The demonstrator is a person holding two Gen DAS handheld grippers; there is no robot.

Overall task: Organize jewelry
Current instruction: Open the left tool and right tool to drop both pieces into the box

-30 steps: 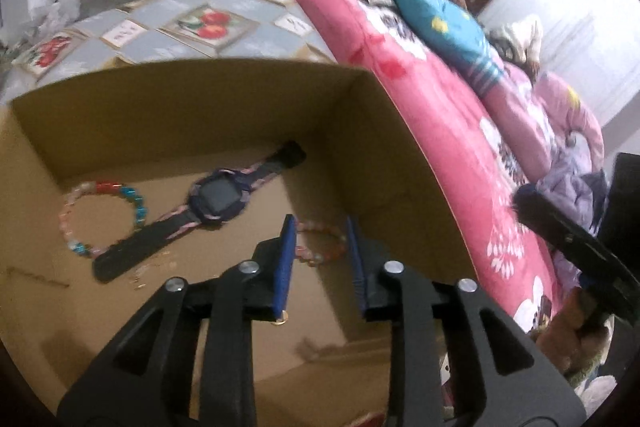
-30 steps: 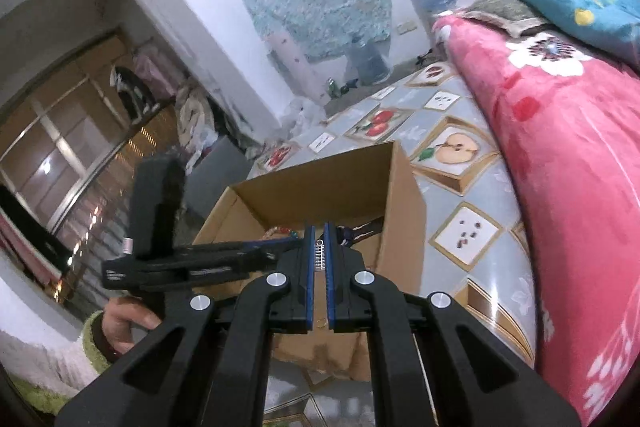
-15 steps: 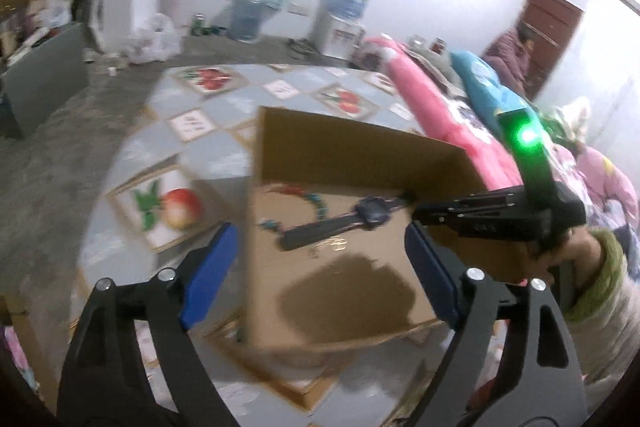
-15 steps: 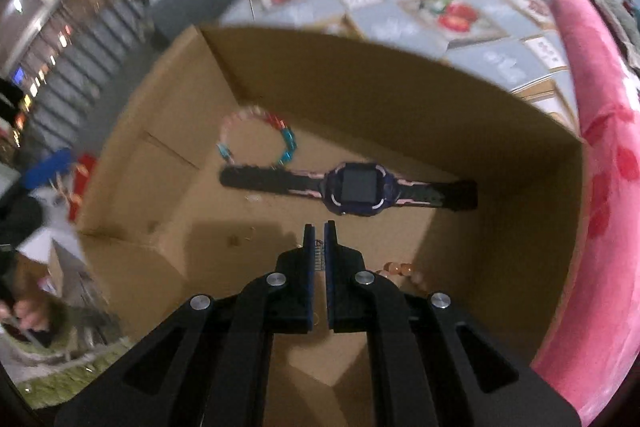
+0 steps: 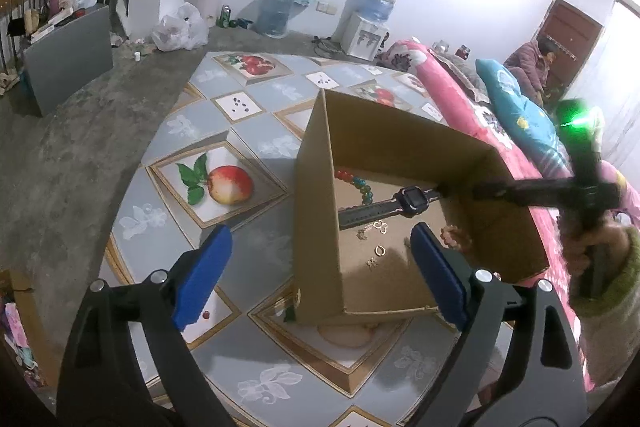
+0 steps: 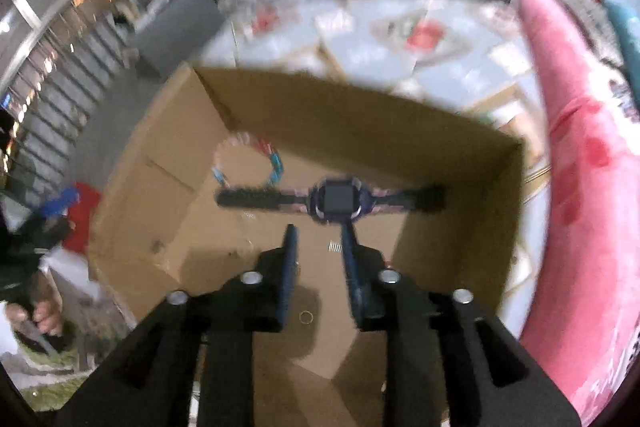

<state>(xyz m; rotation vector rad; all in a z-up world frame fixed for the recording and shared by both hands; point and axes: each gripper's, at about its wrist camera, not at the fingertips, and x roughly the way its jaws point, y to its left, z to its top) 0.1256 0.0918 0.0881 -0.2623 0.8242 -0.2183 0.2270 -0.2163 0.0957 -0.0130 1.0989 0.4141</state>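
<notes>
Over the cardboard box [image 6: 168, 163], the right gripper [image 6: 318, 235] that was shut a second ago is opening and has released a small spring [image 6: 334, 246] beside the watch [image 6: 336, 199], while the left gripper [image 5: 320, 259], now pulled back outside the box, gapes empty.

One watch [image 6: 338, 199], two bead bracelets [image 5: 358, 183]

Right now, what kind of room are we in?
Most likely a lived-in bedroom at home. A bed with a pink floral quilt and a blue pillow runs along one side, a water dispenser stands by the wall, and the cardboard box sits on fruit-patterned floor covering.
</notes>
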